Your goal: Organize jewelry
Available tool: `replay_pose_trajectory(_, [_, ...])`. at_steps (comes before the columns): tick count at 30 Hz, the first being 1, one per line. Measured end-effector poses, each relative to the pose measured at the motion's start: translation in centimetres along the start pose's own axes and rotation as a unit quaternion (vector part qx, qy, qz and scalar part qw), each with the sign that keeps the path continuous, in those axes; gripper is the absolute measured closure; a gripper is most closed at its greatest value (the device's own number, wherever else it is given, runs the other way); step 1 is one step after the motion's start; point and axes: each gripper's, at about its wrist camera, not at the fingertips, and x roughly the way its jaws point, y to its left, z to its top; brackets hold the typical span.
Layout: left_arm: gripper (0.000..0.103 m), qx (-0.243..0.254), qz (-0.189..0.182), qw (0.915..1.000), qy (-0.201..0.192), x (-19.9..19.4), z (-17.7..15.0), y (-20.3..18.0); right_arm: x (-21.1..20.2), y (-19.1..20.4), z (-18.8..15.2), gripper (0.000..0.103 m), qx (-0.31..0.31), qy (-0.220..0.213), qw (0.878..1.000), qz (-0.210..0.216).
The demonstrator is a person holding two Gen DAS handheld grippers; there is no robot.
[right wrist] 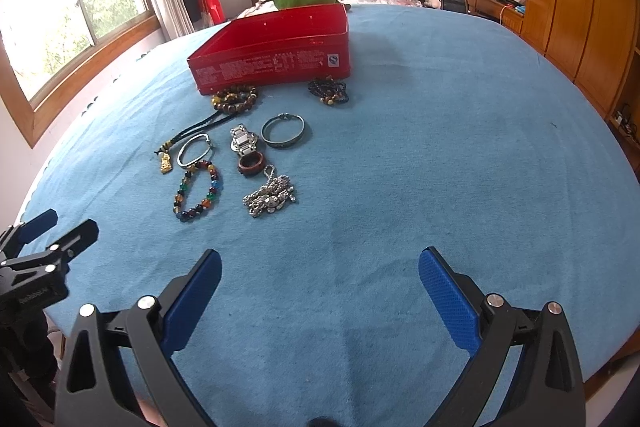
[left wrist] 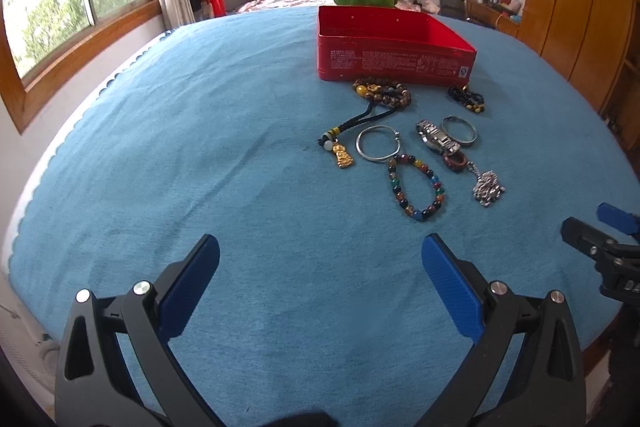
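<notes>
Nothing seems sorted yet: the open red rectangular tin looks empty from here, though its floor is partly hidden. The jewelry lies on the blue cloth just before it: a multicoloured bead bracelet, a plain silver bangle, a steel-link watch and others. The left gripper and right gripper hover near the cloth's front edge, spread wide, holding nothing.

Surface: counter covered in blue felt cloth. Directly on it: open red rectangular tin box; before it, brown bead bracelets, silver bangle, steel watch, multicoloured bead bracelet, silver chain.
</notes>
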Motion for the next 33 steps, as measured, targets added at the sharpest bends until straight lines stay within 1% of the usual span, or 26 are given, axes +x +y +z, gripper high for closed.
replay_pose_trajectory(3, [0.003,-0.02,-0.017,0.9995,0.016,1.1,0.4,1.3,0.8,-0.5,0.7,0.004,0.0,0.01,1.0,0.014])
replay_pose_trajectory(6, [0.003,-0.044,-0.044,0.9968,0.05,2.7,0.9,2.5,2.2,-1.2,1.6,0.004,0.005,0.041,0.998,0.05])
replay_pose_trajectory(8, [0.003,-0.056,-0.07,0.9931,0.076,3.8,1.3,3.1,3.3,-1.7,2.3,0.004,0.017,0.064,0.995,0.078])
replay_pose_trajectory(10, [0.004,-0.058,-0.079,0.9918,0.082,4.6,1.9,3.2,3.9,-2.2,3.0,0.004,0.03,0.078,0.991,0.106])
replay_pose_trajectory(13, [0.004,-0.063,-0.083,0.991,0.084,5.2,3.0,3.5,4.2,-2.7,4.4,0.004,0.05,0.068,0.988,0.133])
replay_pose_trajectory(18, [0.004,-0.048,-0.074,0.9927,0.082,6.6,6.2,3.1,4.9,-3.0,7.9,0.005,0.028,0.047,0.991,0.124])
replay_pose_trajectory(21, [0.004,-0.037,-0.079,0.9917,0.095,7.9,7.9,2.8,6.2,-3.6,10.1,0.013,0.03,0.047,0.99,0.127])
replay_pose_trajectory(23, [0.004,-0.031,-0.082,0.9909,0.102,8.6,8.9,2.7,7.2,-4.1,11.4,0.024,0.039,0.053,0.989,0.133])
replay_pose_trajectory(26, [0.004,-0.024,-0.087,0.9895,0.113,9.9,10.4,2.4,9.0,-4.7,13.2,0.032,0.047,0.06,0.989,0.126])
replay_pose_trajectory(29, [0.005,-0.016,-0.09,0.9885,0.12,11.1,11.8,1.7,10.7,-5.0,14.7,0.035,0.059,0.065,0.988,0.129])
replay_pose_trajectory(33, [0.005,-0.006,-0.098,0.9871,0.126,12.4,13.2,0.9,13.2,-4.1,16.1,0.035,0.048,0.087,0.987,0.129])
